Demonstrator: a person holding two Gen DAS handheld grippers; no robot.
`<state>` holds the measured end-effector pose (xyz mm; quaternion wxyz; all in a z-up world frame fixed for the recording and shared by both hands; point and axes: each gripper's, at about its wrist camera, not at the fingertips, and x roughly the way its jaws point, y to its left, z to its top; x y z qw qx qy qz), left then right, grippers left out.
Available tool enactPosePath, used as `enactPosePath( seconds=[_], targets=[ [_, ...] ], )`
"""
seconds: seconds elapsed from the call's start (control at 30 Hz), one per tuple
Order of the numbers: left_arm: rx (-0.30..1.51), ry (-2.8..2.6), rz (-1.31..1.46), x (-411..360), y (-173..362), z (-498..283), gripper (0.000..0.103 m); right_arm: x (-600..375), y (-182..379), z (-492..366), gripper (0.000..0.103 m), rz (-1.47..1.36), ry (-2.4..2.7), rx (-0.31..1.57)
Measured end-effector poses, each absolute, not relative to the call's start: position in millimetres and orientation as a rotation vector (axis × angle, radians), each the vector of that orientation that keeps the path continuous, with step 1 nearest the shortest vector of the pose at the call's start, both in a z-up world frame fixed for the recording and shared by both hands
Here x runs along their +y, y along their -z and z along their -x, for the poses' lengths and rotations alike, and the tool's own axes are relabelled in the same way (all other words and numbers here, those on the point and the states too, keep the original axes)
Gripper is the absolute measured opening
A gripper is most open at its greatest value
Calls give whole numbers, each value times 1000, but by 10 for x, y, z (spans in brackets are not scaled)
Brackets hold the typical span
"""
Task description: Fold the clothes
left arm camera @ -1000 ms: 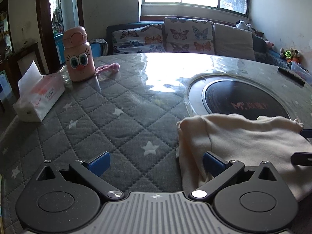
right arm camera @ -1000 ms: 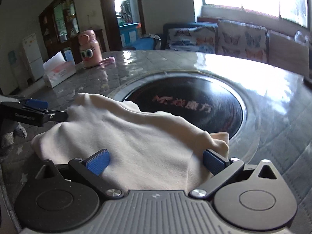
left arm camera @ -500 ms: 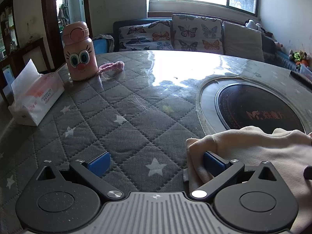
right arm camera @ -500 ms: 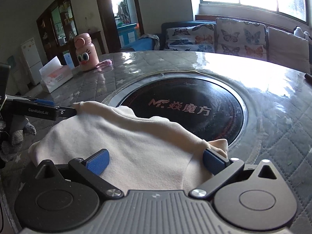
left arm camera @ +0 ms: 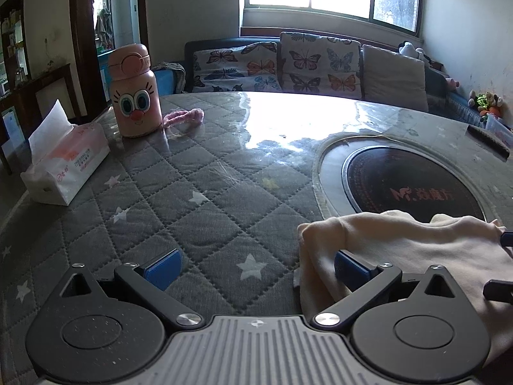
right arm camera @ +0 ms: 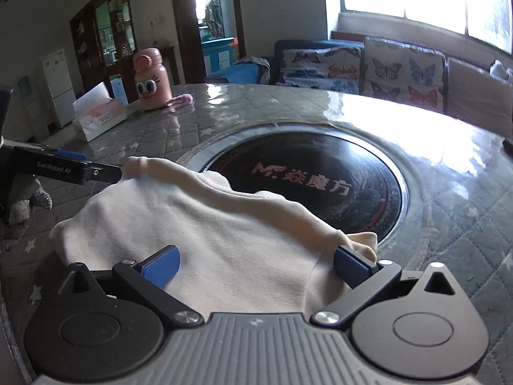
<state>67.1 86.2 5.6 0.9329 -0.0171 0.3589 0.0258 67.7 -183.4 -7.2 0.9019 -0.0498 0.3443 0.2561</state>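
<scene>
A cream garment (right arm camera: 198,224) lies bunched on the grey quilted table, its far edge on the rim of the round black hob. It also shows in the left wrist view (left arm camera: 400,243) at the lower right. My left gripper (left arm camera: 256,268) is open; its right finger is tucked under the garment's left edge. My right gripper (right arm camera: 256,264) is open over the garment, its right finger (right arm camera: 351,264) against the garment's right corner. The left gripper's finger shows in the right wrist view (right arm camera: 73,170), touching the garment's far left corner.
A round black hob (left arm camera: 413,189) is set in the table (left arm camera: 198,192). A pink cartoon bottle (left arm camera: 134,96) and a tissue box (left arm camera: 64,166) stand at the far left, with a pink strap (left arm camera: 184,117) beside the bottle. A sofa with butterfly cushions (left arm camera: 288,64) is behind.
Both grippers have pulled back toward the near table edge, and the garment has slid back with them, uncovering more of the hob. The jaws stay wide.
</scene>
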Motion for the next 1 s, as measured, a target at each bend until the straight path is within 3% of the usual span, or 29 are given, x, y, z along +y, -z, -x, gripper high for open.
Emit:
enactPosePath(
  seconds=[0.37,0.5,0.73,0.93,1.0],
  targets=[
    [723,-29,65,874,-109,-426,103,-1502,-59,-303,103,218,-639,659],
    [711,-22,84,912,-166,-358,94,-1311,-70,-165,101,289,-687,635],
    [707,3,129,957,-225,-317,72,-963,-89,-3,92,407,-764,600],
    [724,34,194,1021,-226,-331,70,-655,-52,103,81,520,-826,569],
    [733,45,211,1029,-217,-335,70,-570,-34,125,70,546,-843,566]
  ],
)
